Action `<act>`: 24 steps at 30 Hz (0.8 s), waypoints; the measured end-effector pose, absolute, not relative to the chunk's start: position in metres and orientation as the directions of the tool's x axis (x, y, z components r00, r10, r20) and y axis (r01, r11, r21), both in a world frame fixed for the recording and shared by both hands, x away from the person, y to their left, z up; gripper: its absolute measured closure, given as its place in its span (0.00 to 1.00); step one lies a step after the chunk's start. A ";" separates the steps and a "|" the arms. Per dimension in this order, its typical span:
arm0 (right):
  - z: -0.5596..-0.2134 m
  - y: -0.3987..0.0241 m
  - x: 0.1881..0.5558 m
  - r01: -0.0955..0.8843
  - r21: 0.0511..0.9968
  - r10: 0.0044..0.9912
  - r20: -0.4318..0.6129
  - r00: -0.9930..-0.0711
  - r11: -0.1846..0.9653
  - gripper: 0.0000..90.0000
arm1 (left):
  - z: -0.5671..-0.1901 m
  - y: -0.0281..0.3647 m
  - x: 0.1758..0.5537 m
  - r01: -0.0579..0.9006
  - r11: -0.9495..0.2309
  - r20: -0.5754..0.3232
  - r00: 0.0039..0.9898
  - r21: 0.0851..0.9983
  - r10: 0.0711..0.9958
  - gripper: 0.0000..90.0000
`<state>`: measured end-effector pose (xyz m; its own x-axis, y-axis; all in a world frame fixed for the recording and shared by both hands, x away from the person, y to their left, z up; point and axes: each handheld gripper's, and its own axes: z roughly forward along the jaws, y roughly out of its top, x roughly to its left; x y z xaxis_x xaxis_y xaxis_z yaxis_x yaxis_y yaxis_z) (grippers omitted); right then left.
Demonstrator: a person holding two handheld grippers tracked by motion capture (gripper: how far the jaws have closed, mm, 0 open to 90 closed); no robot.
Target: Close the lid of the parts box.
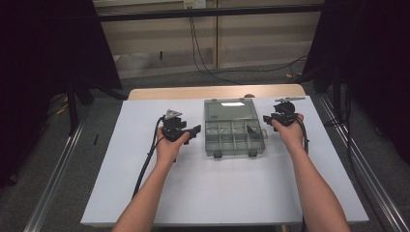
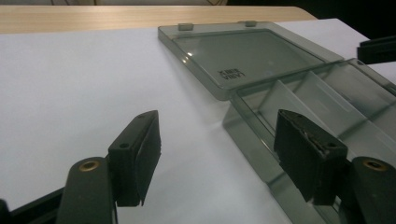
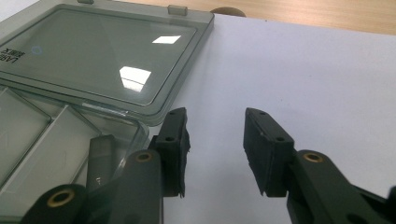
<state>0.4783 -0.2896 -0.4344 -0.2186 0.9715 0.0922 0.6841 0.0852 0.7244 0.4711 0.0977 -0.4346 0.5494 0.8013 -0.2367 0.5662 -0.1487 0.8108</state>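
Note:
A clear grey compartment box (image 1: pixel 208 140) lies open in the middle of the white table, its lid (image 1: pixel 231 109) flat behind it. A small black part (image 1: pixel 251 129) lies in one of its right-hand compartments, also seen in the right gripper view (image 3: pixel 100 156). My left gripper (image 1: pixel 195 130) is at the box's left side. In the left gripper view it (image 2: pixel 219 149) is open, with the box's left wall (image 2: pixel 252 121) between the jaws and untouched. My right gripper (image 1: pixel 267 119) is at the box's right side. It (image 3: pixel 217 149) is open over bare table, its left jaw just outside the box's corner.
The white table top (image 1: pixel 217 193) has room in front of the box and at both sides. A strip of wooden table edge (image 1: pixel 212 92) runs behind it, with a small brown round thing (image 1: pixel 249 95) there. Cables trail from both grippers.

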 end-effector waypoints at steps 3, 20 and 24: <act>-0.435 -0.289 0.481 0.690 0.719 0.971 0.097 -0.219 0.084 0.75 | -0.438 0.096 0.478 0.586 -0.132 -0.249 0.524 0.799 0.815 0.42; -0.458 -0.283 0.501 0.736 0.673 0.957 0.166 -0.239 0.067 1.00 | -0.454 0.077 0.511 0.676 -0.132 -0.281 0.465 0.725 0.840 0.87; -0.458 -0.285 0.505 0.737 0.673 0.952 0.182 -0.247 0.062 1.00 | -0.458 0.073 0.518 0.691 -0.124 -0.293 0.453 0.712 0.842 0.95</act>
<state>0.5053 -0.2851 -0.4585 -0.2468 0.9518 0.1822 0.7375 0.0625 0.6725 0.5178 0.0725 -0.4575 0.4531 0.8420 -0.2929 0.6908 -0.1240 0.7123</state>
